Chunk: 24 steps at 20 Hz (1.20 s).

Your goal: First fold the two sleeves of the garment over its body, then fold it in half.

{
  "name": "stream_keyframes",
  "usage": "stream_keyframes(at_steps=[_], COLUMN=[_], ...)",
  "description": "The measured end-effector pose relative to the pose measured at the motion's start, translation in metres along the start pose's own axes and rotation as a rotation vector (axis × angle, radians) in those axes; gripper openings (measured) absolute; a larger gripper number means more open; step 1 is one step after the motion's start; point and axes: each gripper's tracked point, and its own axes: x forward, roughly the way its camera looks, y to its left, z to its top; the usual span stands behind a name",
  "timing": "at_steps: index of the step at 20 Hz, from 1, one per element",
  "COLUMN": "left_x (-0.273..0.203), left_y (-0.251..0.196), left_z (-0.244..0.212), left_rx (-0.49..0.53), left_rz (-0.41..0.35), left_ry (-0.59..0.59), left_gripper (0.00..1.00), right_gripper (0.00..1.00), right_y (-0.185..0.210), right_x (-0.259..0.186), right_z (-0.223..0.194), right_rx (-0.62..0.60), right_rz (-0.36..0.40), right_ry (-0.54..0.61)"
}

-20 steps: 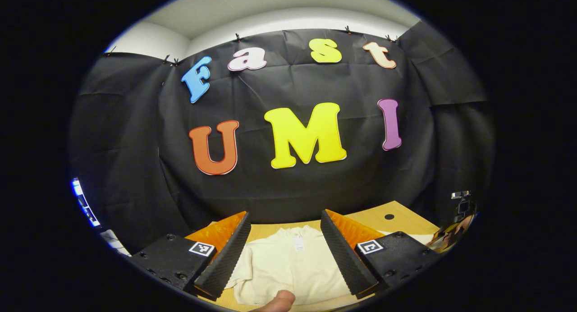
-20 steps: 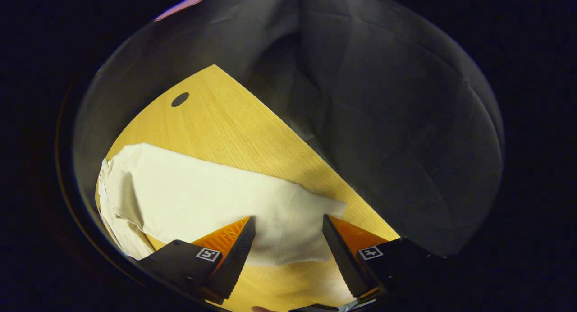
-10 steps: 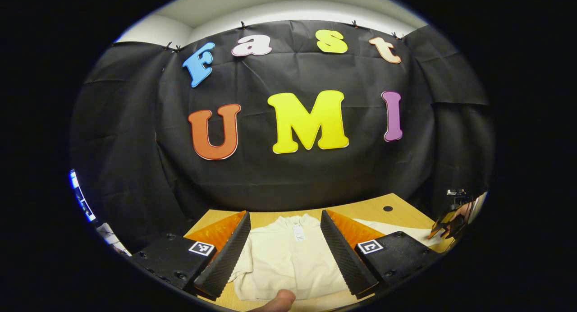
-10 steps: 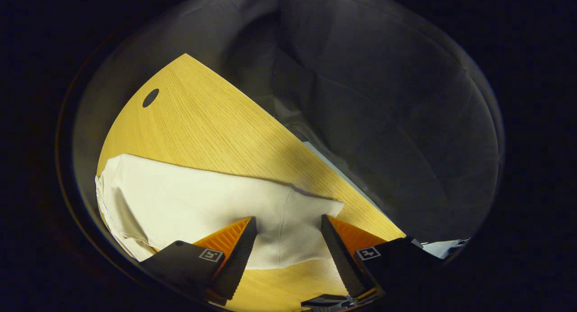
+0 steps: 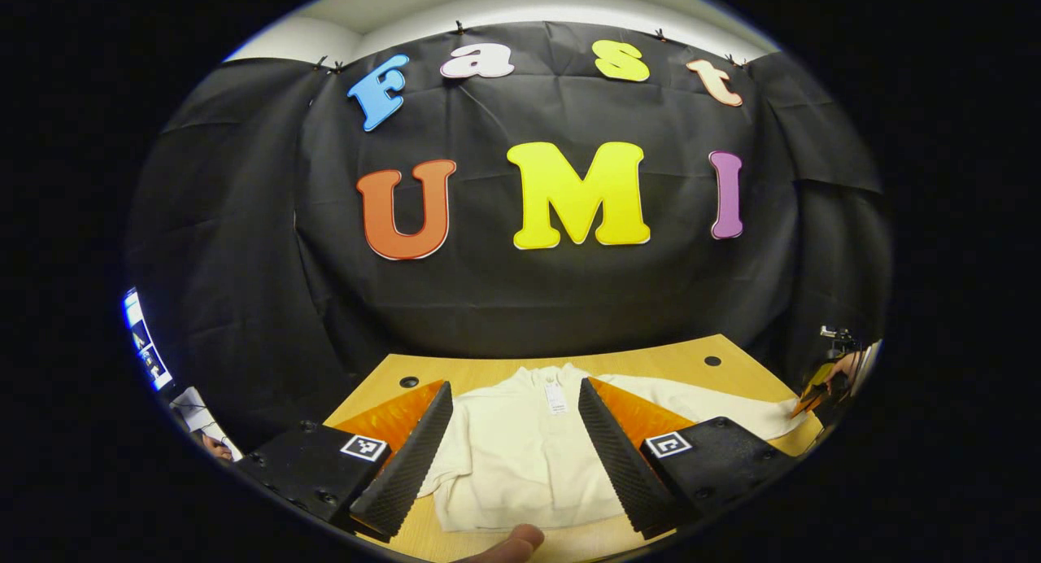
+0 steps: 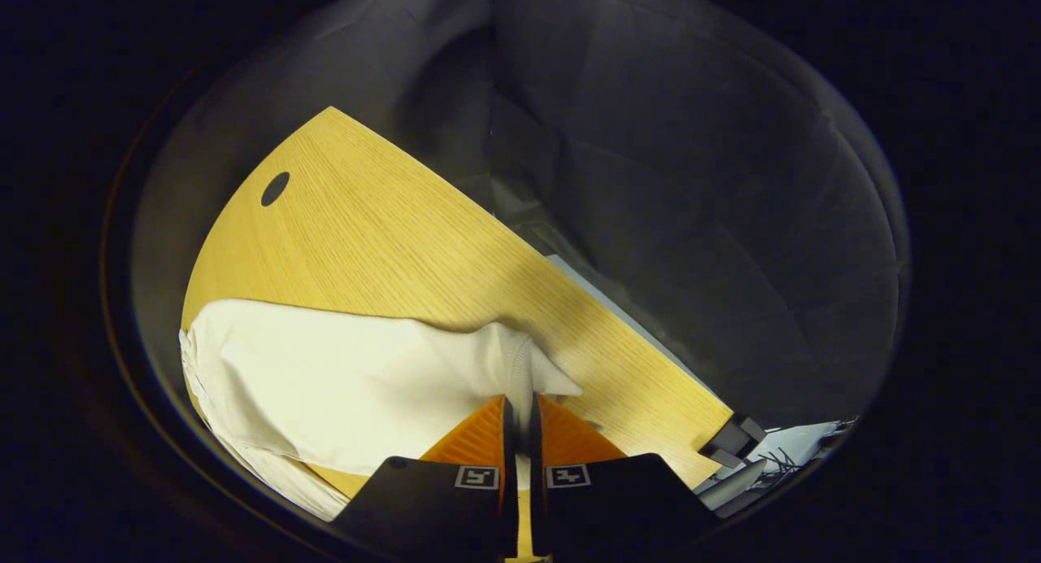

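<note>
Lighting: left gripper view evenly lit and sharp; right gripper view dim, its backdrop murky, with warm light falling on the table (image 6: 390, 221) and a soft shadow band crossing its right end. Distortion: strong fisheye bending toward the edges, where detail darkens.

R gripper (image 6: 518, 412) jaws went from wide apart to pinched on sleeve (image 6: 496, 360) cuff (fabric now bunched up); L gripper (image 5: 512, 457) pulled back some.
</note>
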Motion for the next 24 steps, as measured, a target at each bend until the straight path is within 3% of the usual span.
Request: stream_keyframes(at_steps=[5,9,15,24], left_x=[0.008,0.012,0.024,0.038], left_y=[0.013,0.033,0.074,0.129], left_z=[-0.010,-0.017,-0.053,-0.095], left_rx=[-0.023,0.004,0.010,-0.018], left_rz=[-0.011,-0.024,-0.037,-0.014], left_ry=[0.001,-0.024,0.018,0.086], left_gripper=[0.99,0.99,0.99,1.00], right_gripper=[0.06,0.06,0.06,0.06], right_y=[0.023,0.068,0.190,0.346], right_x=[-0.038,-0.075,-0.160,-0.201], right_z=[0.015,0.007,-0.014,-0.103], right_rx=[-0.085,-0.092,-0.252,-0.475], right_rz=[0.021,0.075,0.191,0.323], right_ry=[-0.097,-0.121,-0.244,-0.254])
